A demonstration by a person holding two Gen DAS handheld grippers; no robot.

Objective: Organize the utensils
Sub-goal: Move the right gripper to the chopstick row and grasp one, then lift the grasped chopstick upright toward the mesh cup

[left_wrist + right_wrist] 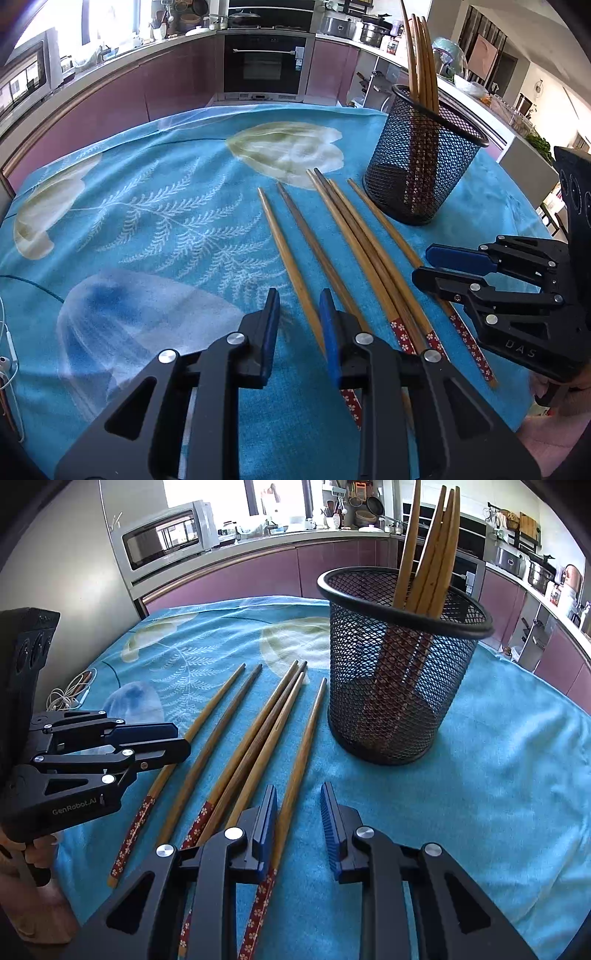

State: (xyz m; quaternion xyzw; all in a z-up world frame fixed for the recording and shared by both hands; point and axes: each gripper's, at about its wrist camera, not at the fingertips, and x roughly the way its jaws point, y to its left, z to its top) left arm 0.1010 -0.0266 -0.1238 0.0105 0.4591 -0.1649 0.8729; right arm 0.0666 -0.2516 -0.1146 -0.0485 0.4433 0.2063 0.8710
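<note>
Several wooden chopsticks (pixel 354 251) (pixel 258 731) with red flowered handle ends lie side by side on the blue cloth. A black mesh cup (pixel 421 166) (pixel 399 672) stands upright behind them and holds several more chopsticks. My left gripper (pixel 299 299) (pixel 183 740) hovers over the handle end of the leftmost chopstick (pixel 284 251). That stick runs between its jaws, and a clear gap remains. My right gripper (pixel 299 790) (pixel 421 266) straddles the rightmost chopstick (pixel 309 738), which lies close to its left pad. Its jaws stand apart too.
The blue flowered tablecloth (pixel 147 221) (pixel 498 757) covers the table. A white earphone cable (pixel 7 350) (pixel 70 698) lies near its left edge. Kitchen counters, an oven (pixel 264 66) and a microwave (pixel 166 535) stand beyond the table. A person's hand (pixel 37 853) holds the left gripper's handle.
</note>
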